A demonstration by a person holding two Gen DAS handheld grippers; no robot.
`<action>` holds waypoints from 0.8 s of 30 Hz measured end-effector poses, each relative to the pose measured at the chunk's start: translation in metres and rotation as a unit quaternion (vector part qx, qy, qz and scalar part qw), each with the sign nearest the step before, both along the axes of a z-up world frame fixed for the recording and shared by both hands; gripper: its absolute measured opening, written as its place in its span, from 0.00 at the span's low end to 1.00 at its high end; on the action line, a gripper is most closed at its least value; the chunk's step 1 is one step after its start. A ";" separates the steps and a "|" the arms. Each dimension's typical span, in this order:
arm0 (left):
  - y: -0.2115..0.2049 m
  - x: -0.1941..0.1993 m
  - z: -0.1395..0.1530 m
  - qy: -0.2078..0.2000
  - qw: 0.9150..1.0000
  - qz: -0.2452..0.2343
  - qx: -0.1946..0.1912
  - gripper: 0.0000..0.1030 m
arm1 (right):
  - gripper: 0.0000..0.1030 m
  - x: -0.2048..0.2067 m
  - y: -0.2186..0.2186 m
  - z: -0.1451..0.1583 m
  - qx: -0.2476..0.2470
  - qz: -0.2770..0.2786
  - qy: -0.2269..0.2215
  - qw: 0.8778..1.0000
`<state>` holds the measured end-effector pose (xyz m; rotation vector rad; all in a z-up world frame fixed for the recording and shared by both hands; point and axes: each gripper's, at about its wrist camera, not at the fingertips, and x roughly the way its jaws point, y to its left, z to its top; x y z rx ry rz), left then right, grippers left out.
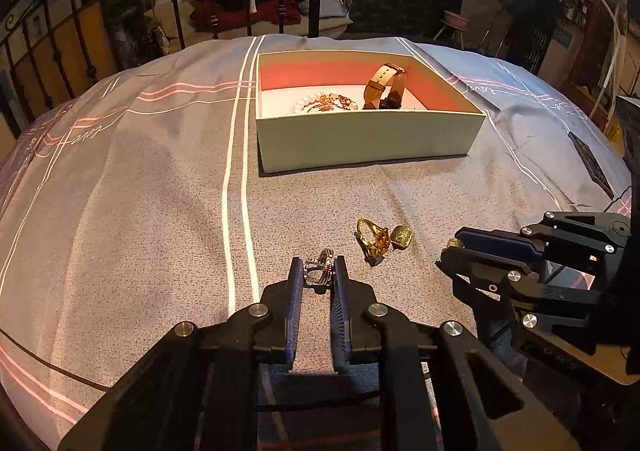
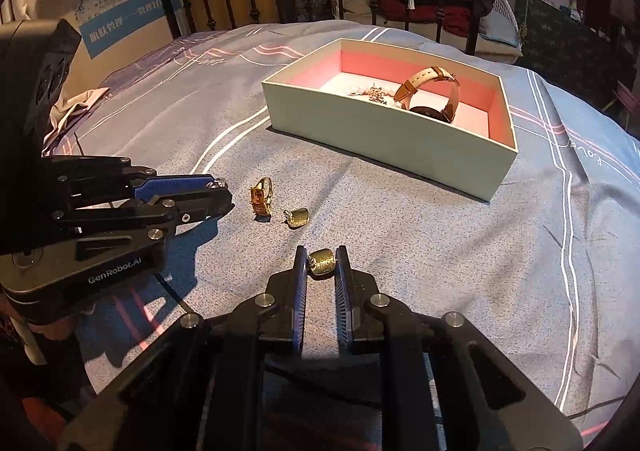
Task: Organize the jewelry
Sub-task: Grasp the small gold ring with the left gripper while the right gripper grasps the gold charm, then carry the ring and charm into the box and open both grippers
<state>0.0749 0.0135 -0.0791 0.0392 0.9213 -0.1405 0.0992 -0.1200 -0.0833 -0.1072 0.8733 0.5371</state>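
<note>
Two grippers: both loaded, each closed on one small piece at the near edge of the bedspread (image 1: 140, 211).
Left gripper (image 1: 319, 275): jaws closed on a silver ring (image 1: 318, 272), pinched between the blue pads at the tips.
Right gripper (image 2: 322, 261): jaws closed on a gold earring (image 2: 322, 262), the piece seated between the pad tips; from the left wrist view only a gold edge shows past its fingers.
Loose items: a gold ring with amber stone (image 1: 372, 241) and a second gold earring (image 1: 401, 237) lie on the cloth just beyond the grippers, close together, between the two tools.
Box (image 1: 368, 135): open, pale outside with a pink lining, standing farther back on the bedspread, well apart from the grippers.
Box contents: a tan-strapped wristwatch (image 1: 384, 87) standing on edge, a pearl bracelet (image 1: 310, 101) and a tangle of chain pieces beside it.
Beyond: an iron bed frame (image 1: 80, 35) and a dim room.
Step in hand: judged as pick-up complete for both pieces; transport to the box not yet done.
Next move: likely carry each piece forward over the near wall and release onto bare lining, clear of the watch.
Risk: small pieces held at the tips may slip.
</note>
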 end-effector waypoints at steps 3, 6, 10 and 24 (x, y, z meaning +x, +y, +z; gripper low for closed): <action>-0.001 0.001 0.005 -0.005 1.000 0.000 -0.002 0.15 | 0.15 0.000 -0.002 0.002 0.005 -0.004 -0.003 1.000; -0.003 0.005 0.012 -0.012 1.000 -0.001 -0.007 0.15 | 0.15 0.000 -0.003 0.005 0.009 -0.008 -0.005 1.000; -0.007 0.009 0.018 -0.016 1.000 -0.004 -0.012 0.15 | 0.15 0.000 -0.004 0.006 0.010 -0.013 -0.006 1.000; -0.013 0.061 0.063 -0.064 0.998 -0.007 -0.026 0.15 | 0.15 0.048 -0.015 0.052 0.024 -0.037 -0.060 0.997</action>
